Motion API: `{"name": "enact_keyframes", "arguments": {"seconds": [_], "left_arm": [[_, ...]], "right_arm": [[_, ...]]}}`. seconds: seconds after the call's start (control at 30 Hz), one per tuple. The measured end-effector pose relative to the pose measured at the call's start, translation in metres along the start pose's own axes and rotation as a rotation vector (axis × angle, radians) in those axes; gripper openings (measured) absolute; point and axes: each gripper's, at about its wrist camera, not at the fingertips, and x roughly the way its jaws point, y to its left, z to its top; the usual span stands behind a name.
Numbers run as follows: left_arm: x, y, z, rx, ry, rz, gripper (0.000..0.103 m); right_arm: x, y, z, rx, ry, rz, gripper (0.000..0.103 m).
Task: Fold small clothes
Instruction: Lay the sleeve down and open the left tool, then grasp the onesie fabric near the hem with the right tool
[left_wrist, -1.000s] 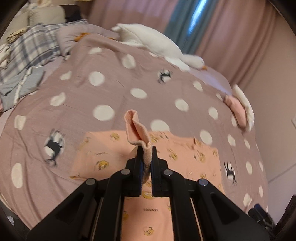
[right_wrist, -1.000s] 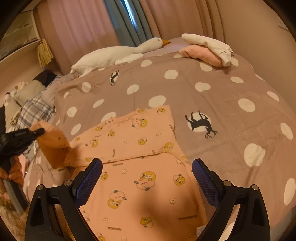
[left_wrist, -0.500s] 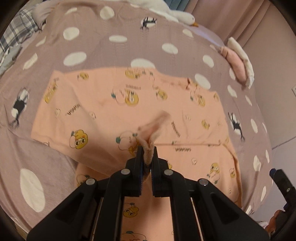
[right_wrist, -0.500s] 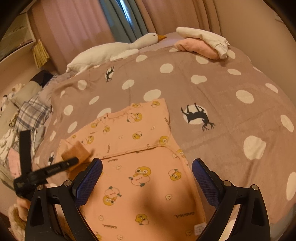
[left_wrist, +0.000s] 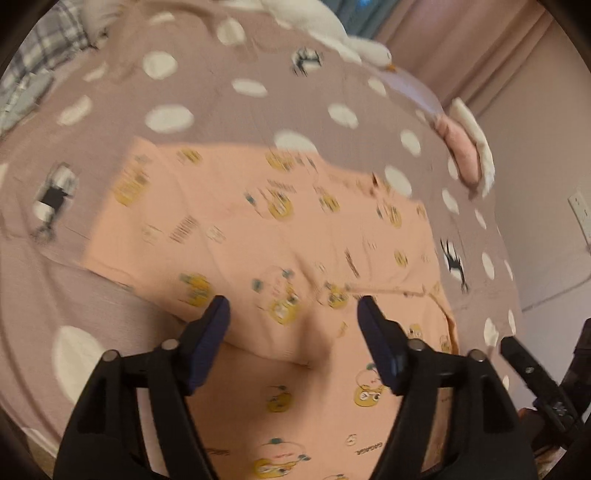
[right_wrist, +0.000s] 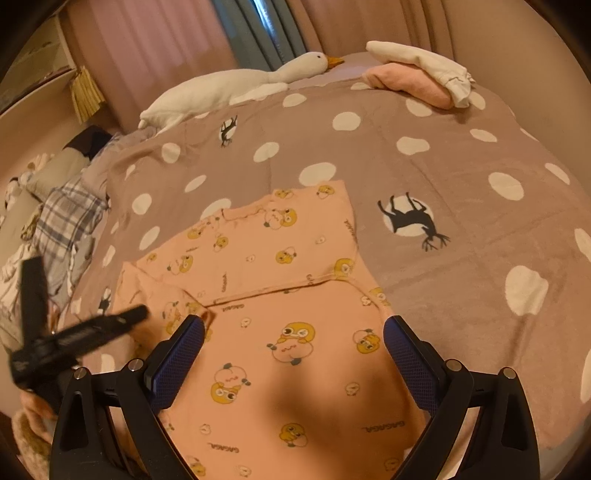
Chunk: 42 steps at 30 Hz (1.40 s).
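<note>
On the bed, left wrist view:
- Landmark: the peach garment (left_wrist: 280, 236), printed with yellow cartoon figures, lies spread on the mauve dotted blanket (left_wrist: 207, 85).
- Left gripper (left_wrist: 293, 314): its jaws are opening, blue pads well apart, nothing between them; it hangs just above the garment's near part.
- Fold: a flap of the garment lies doubled over the lower layer, its rounded edge just ahead of the left gripper.
- Beyond the garment: a white goose plush (left_wrist: 347, 40) at the blanket's far edge.
- Right of the garment: a pink folded cloth (left_wrist: 460, 151) with a white folded cloth (left_wrist: 476, 133) against it, well apart from the garment.
- Far left of the garment: plaid bedding (left_wrist: 33, 66).
- Sharpness: the whole view is smeared, so print details are unclear.

Over the same bed, right wrist view:
- Right gripper (right_wrist: 293, 350): jaws spread wide, empty, held above the garment's near half.
- Garment (right_wrist: 280, 295): flat, with a seam running across it and the sleeve piece folded in at its left edge.
- Left of the garment: the left gripper (right_wrist: 74, 336) shows as a blurred black shape over that folded edge; its jaws cannot be read here.
- Right of the garment: a black deer print (right_wrist: 410, 221) on a white dot of the blanket.
- Beyond the garment: goose plush, then the pink and white cloths stacked at the far right, curtains (right_wrist: 166, 48) behind.
</note>
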Motion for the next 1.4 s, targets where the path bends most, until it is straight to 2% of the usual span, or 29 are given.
{"name": "enact_keyframes", "arguments": {"seconds": [0.17, 0.33, 0.5, 0.53, 0.63, 0.8, 0.93, 1.03, 1.1, 1.23, 1.4], "left_arm": [[-0.034, 0.034, 0.008, -0.073, -0.091, 0.099, 0.076], [-0.053, 0.076, 0.007, -0.175, -0.121, 0.162, 0.076], [-0.062, 0.104, -0.001, -0.248, -0.119, 0.201, 0.076], [-0.063, 0.108, -0.003, -0.256, -0.119, 0.208, 0.076], [-0.067, 0.118, -0.007, -0.276, -0.116, 0.219, 0.076], [-0.073, 0.130, -0.013, -0.306, -0.125, 0.225, 0.076], [-0.075, 0.137, -0.016, -0.325, -0.130, 0.222, 0.076], [-0.075, 0.141, -0.016, -0.335, -0.131, 0.219, 0.076], [-0.075, 0.142, -0.015, -0.338, -0.129, 0.217, 0.076], [-0.075, 0.142, -0.015, -0.337, -0.128, 0.217, 0.076], [-0.074, 0.141, -0.015, -0.337, -0.128, 0.219, 0.076]], "right_arm": [[0.014, 0.015, 0.004, -0.027, 0.042, 0.058, 0.096], [0.039, 0.039, 0.004, -0.057, 0.125, 0.145, 0.081], [0.084, 0.067, -0.002, -0.031, 0.280, 0.261, 0.063], [0.092, 0.072, -0.004, -0.024, 0.306, 0.268, 0.058], [0.109, 0.084, -0.008, -0.032, 0.349, 0.270, 0.053], [0.127, 0.106, -0.017, -0.098, 0.390, 0.212, 0.044], [0.134, 0.118, -0.023, -0.151, 0.386, 0.163, 0.031], [0.137, 0.122, -0.020, -0.182, 0.368, 0.126, 0.014], [0.135, 0.122, -0.018, -0.200, 0.356, 0.117, 0.008], [0.124, 0.123, -0.013, -0.221, 0.328, 0.133, 0.007], [0.087, 0.130, 0.007, -0.263, 0.230, 0.172, 0.007]]}}
